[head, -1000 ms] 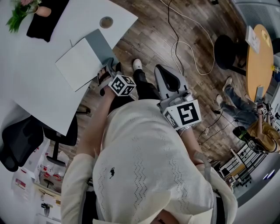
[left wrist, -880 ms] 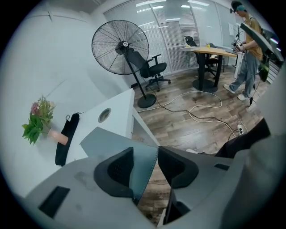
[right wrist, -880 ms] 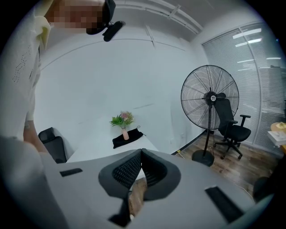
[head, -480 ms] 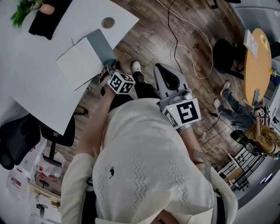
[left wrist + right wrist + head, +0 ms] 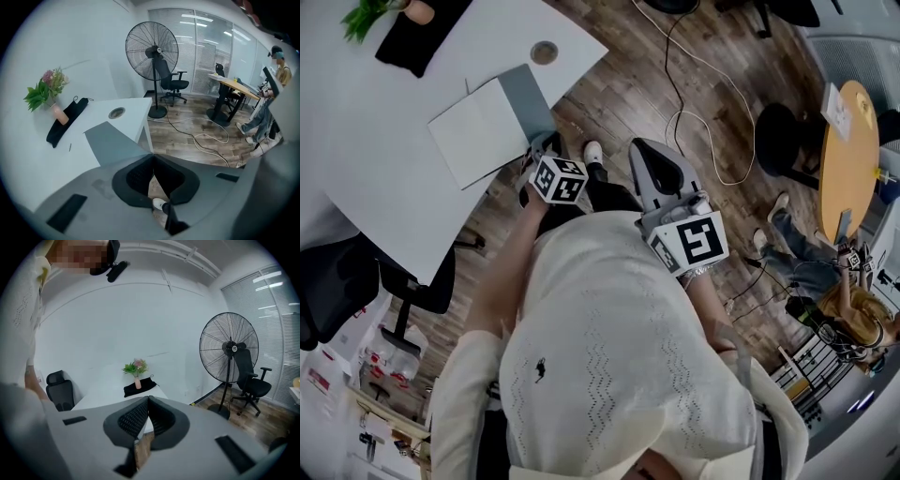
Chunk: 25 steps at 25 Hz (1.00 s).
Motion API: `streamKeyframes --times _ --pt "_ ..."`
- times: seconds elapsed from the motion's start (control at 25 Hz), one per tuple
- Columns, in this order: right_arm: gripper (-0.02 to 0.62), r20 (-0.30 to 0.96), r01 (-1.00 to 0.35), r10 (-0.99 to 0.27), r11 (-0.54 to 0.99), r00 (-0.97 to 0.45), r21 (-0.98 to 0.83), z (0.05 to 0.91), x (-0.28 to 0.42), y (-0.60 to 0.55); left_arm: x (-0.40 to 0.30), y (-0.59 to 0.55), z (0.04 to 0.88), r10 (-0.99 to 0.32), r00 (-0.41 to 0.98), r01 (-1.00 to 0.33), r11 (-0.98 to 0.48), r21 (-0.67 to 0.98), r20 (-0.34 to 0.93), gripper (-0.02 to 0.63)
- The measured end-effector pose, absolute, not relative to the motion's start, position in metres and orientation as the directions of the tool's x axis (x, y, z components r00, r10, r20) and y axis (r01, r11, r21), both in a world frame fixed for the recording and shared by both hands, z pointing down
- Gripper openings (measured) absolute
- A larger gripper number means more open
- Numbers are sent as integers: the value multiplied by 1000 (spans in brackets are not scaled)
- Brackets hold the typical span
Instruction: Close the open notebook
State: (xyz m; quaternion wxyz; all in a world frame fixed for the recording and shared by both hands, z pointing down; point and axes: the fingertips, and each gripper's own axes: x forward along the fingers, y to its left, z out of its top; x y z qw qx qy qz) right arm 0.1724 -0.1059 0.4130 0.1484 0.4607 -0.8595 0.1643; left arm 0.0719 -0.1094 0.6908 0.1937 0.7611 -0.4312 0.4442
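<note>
Notebook (image 5: 478, 141) lies open near the corner of the white table (image 5: 366, 150). Its pale page is toward the table's middle. A grey leaf (image 5: 528, 98), probably the cover though the head view is too coarse to be sure, is on the side nearest the table edge. The left gripper (image 5: 152, 158) hovers just off that edge, beside the grey leaf's near corner, with its jaws pressed together and nothing between them. The right gripper (image 5: 148, 400) hangs well back over the floor, likewise closed and empty, and points toward the far end of the table, where a small vase of flowers (image 5: 136, 376) stands beside a black cloth (image 5: 140, 389).

The step in hand looks like the approach. To do it well, the left jaws should part before reaching the leaf and take its free edge close to the corner. They should then carry it in an arc over the spine instead of dragging it flat, so the book does not slide. Releasing only once the leaf rests on the page, with a light press, should hold it shut.
</note>
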Motion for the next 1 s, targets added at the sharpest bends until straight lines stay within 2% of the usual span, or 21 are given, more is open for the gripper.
streamKeyframes --times 0.52,1.0 --pt "2 380 -771 -679 607 -628 -190 413 158 -114 66 -108 661 -569 279 -901 -435 5 773 17" --pt "2 363 -715 -624 662 -692 -224 417 133 -125 58 -105 641 -625 314 -907 -419 32 714 17"
